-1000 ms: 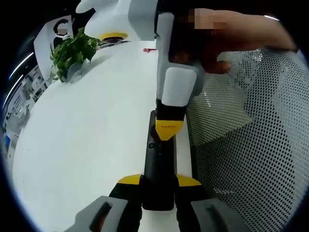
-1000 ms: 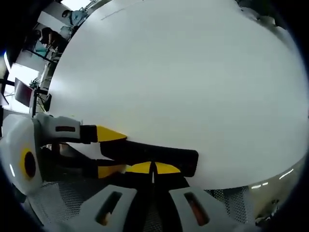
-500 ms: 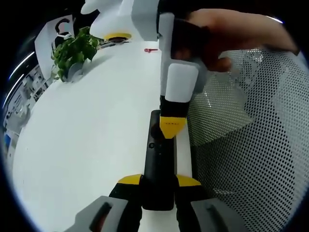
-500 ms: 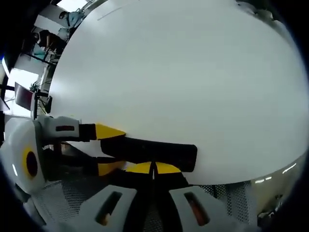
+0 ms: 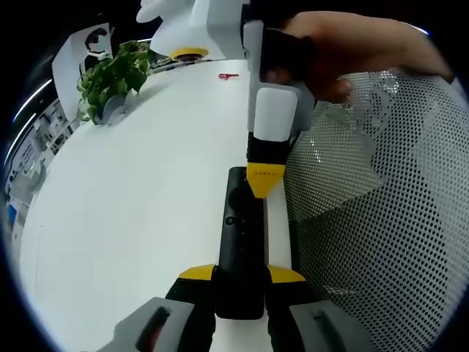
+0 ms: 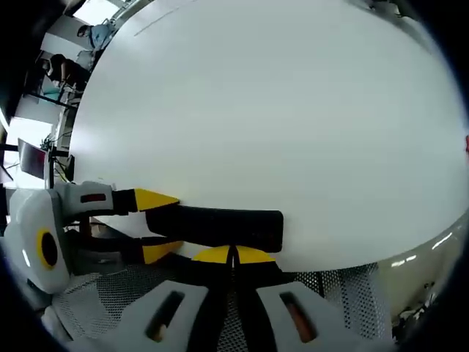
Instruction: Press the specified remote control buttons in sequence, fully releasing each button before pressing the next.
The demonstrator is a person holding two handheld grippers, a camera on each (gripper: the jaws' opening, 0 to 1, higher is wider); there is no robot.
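Right gripper (image 5: pixel 264 185) lifted off remote (image 5: pixel 242 242); left gripper (image 5: pixel 241 277) clamps remote's end.

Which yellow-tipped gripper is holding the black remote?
The left gripper: its yellow tips clamp the remote's near end. The right gripper has shut tips over the remote's buttons, gripping nothing.

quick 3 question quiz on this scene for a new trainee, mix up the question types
1. True or false: the left claw is clamped on the near end of the black remote.
2. What stands at the far edge of the white table? A: a potted plant. B: a mug. C: a laptop.
3. Fill in: the yellow tips of the right claw are pressed ____, with nothing between them.

Key: 1 true. 2 A. 3 together.
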